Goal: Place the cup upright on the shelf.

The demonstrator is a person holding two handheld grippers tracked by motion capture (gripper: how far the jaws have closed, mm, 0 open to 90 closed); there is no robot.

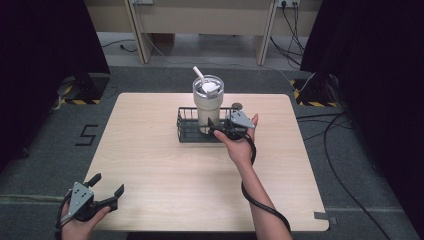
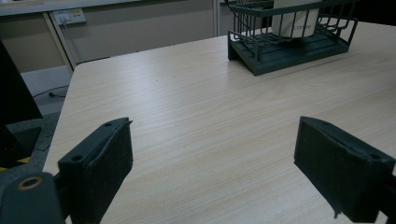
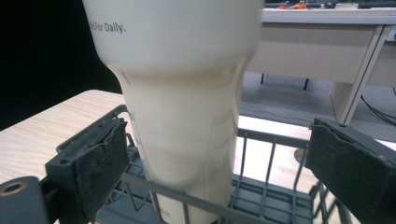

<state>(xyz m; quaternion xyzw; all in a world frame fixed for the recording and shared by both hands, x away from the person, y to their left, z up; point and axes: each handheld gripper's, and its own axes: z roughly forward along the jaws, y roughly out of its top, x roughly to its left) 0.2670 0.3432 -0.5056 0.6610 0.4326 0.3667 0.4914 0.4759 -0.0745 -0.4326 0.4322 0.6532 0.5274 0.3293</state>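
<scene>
Standing in a dark wire basket [image 3: 261,196], the tall cream plastic tumbler [image 3: 182,121] sits between the right gripper's [image 1: 218,129] wide-open, empty fingers [image 3: 100,163], while the left gripper [image 1: 107,190] gapes empty too.

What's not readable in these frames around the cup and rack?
- Cup top, lid and straw: cut off by the upper edge of the right gripper view.
- Cup base: hidden by the rack wires in the right gripper view.
- Printing on the cup: cut off at the left in the right gripper view, too small in the left gripper view.
- Small dark thing behind the rack: too small in the high view.
</scene>
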